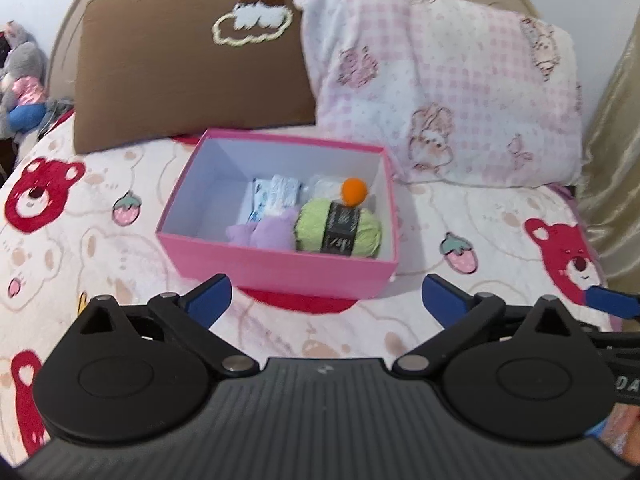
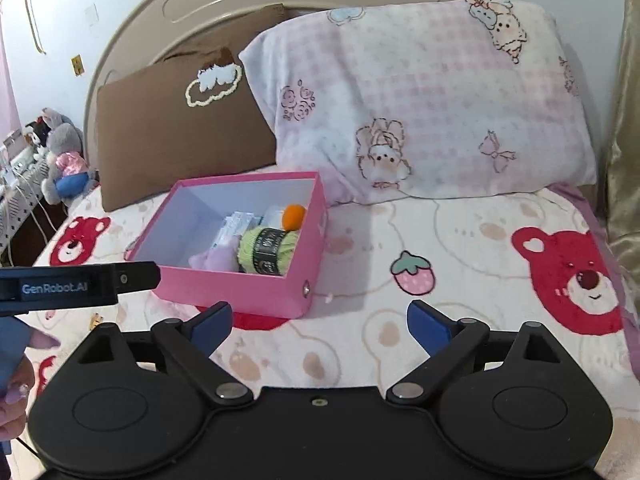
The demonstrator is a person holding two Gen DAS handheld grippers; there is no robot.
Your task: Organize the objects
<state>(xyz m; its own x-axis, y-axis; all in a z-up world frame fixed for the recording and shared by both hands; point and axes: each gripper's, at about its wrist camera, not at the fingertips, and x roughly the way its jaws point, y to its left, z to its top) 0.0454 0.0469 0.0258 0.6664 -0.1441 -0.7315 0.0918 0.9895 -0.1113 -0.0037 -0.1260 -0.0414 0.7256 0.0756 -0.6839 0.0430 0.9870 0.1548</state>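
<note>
Your left gripper (image 1: 326, 294) and right gripper (image 2: 320, 320) both hover just short of the pink box (image 1: 276, 268) on the bed (image 2: 460, 240), fingers spread wide with nothing between them. Inside the box lie a green yarn ball (image 1: 340, 230), an orange pompom (image 1: 355, 189), a purple plush (image 1: 264, 232) and some white packets (image 1: 276, 194). Nothing loose shows on the blanket, so the sorting looks about done; your next move is probably to find a lid or shift the box. Behind the box, the brown pillow (image 1: 180, 80) and pink pillow (image 1: 440, 92) crowd its far side.
</note>
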